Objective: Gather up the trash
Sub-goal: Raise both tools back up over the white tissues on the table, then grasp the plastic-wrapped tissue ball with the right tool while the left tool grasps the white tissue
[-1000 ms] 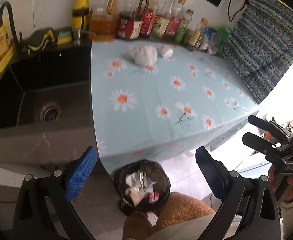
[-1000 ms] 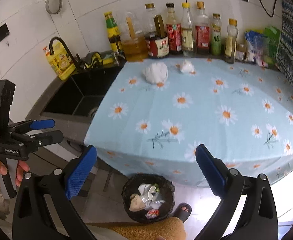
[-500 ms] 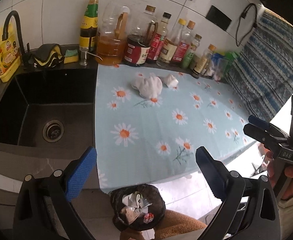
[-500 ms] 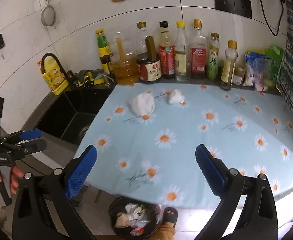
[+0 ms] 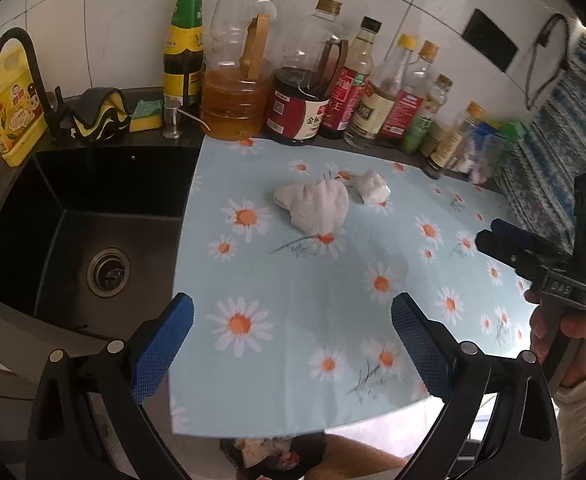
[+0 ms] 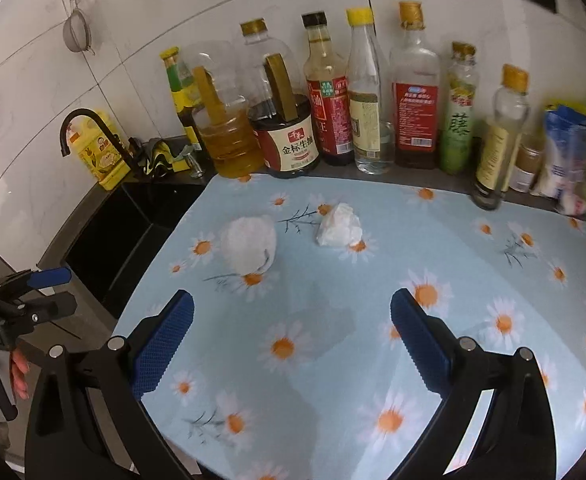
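left wrist view: the left gripper [image 5: 292, 344] has swung up and forward compared to a second ago. the trash bin [image 5: 277, 450] that sat fully in frame is now just a sliver under the near edge of the daisy tablecloth [image 5: 333, 280], and the two wads on the cloth look a lot closer. its blue pads are spread wide with nothing between them. the bigger crumpled tissue [image 5: 317, 206] sits toward the far middle of the cloth, with a smaller wad [image 5: 373, 187] just beside it on the right, both near the row of sauce bottles [image 5: 305, 96]. the sink [image 5: 77, 236] is off to the left. right wrist view: same story, the right gripper [image 6: 292, 342] has come up over the table and is also released and empty. the bin has dropped out of this view completely. here the big tissue [image 6: 249, 244] is far left of centre and the small wad [image 6: 339, 226] is to its right. the left gripper [image 6: 49, 290] hangs off the left edge by the sink. so my read is that the last drop is done and they're lining up for these two remaining pieces.
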{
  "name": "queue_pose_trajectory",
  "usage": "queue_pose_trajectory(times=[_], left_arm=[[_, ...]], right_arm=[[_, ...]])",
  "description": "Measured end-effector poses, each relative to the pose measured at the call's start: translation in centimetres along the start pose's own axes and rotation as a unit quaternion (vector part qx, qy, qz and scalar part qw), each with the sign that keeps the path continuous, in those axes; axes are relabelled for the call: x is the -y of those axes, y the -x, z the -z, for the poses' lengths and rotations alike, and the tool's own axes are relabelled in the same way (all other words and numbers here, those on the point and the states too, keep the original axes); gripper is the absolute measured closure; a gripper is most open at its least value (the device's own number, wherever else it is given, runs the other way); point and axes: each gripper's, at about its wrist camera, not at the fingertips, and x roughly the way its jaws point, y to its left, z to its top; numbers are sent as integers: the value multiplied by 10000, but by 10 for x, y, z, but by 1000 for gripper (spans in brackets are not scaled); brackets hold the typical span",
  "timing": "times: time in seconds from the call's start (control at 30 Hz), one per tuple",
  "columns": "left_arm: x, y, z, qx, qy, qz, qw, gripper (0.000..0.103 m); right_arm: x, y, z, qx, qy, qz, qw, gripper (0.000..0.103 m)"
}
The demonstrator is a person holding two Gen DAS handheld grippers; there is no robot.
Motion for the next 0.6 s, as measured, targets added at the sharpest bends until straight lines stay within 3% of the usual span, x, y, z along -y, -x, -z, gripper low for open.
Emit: queue_pose_trajectory(times=[0.4,0.5,0.6], left_arm=[[32,-53,-36,-314,360,-360,9982,7],[38,-67,-40,-402,466,-443,9971,7],[43,-76,-41,-460,518,-481,9964,7]], right_arm=[[56,-94,-46,-516,349,-473,9969,10],[62,-112,-49,-659,425,-507,9956,19],[66,-131,-52,-774,508,-556,9942,20]])
